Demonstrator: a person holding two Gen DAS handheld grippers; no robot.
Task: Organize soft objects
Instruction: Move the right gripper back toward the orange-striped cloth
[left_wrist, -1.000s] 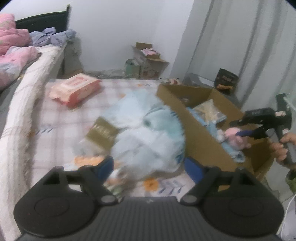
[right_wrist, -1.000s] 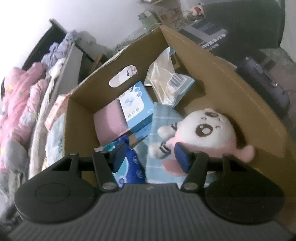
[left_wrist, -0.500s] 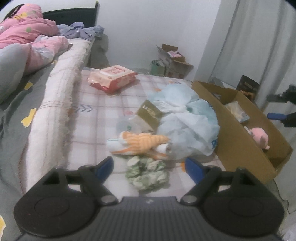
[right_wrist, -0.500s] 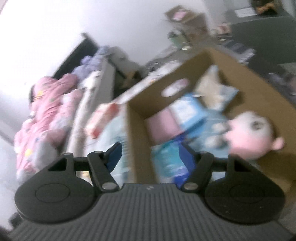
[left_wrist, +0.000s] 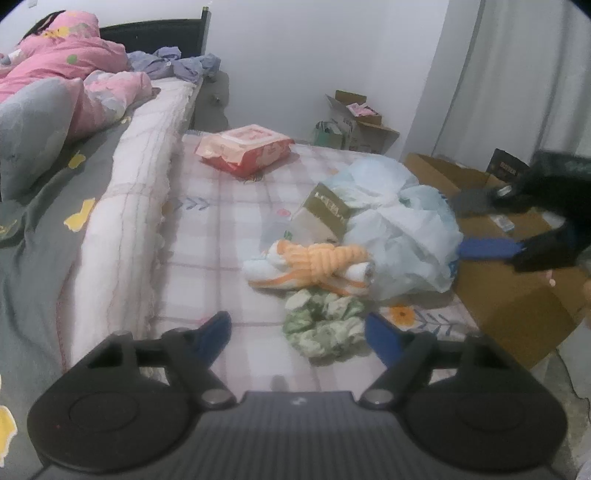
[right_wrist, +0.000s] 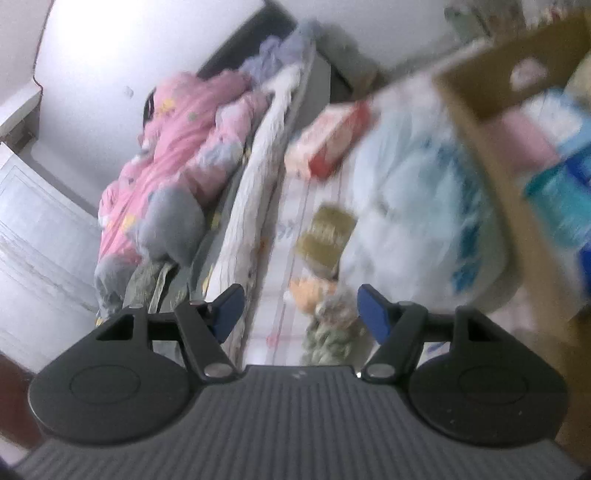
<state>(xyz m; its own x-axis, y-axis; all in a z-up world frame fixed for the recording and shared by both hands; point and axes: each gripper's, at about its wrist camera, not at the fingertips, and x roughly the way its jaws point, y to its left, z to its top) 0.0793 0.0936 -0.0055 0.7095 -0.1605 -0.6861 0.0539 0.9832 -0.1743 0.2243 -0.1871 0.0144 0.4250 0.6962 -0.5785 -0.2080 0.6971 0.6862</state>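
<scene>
On the checked mat lie a green scrunchie (left_wrist: 324, 325), an orange-and-white rolled towel (left_wrist: 310, 266), a gold-labelled pack (left_wrist: 325, 211) and a pale blue plastic bag (left_wrist: 399, 221). My left gripper (left_wrist: 297, 332) hovers just short of the scrunchie; its jaws are closing with nothing pressed between them. My right gripper (right_wrist: 298, 314) stands open and empty over the mat's near end, with the scrunchie (right_wrist: 328, 332) and towel (right_wrist: 308, 291) blurred ahead of it. In the left wrist view the right gripper (left_wrist: 491, 225) reaches over the cardboard box (left_wrist: 517, 306).
A red-and-pink wipes pack (left_wrist: 245, 149) lies at the mat's far end. A bed (left_wrist: 44, 206) with pink bedding (left_wrist: 66, 59) runs along the left. More boxes (left_wrist: 356, 123) stand by the far wall, curtains at the right. The box (right_wrist: 491, 155) holds blue and pink packs.
My left gripper pulled back from the blue bag, bringing the towel and scrunchie into view. My right gripper let go of the pink plush in the box and swung left towards the mat.
</scene>
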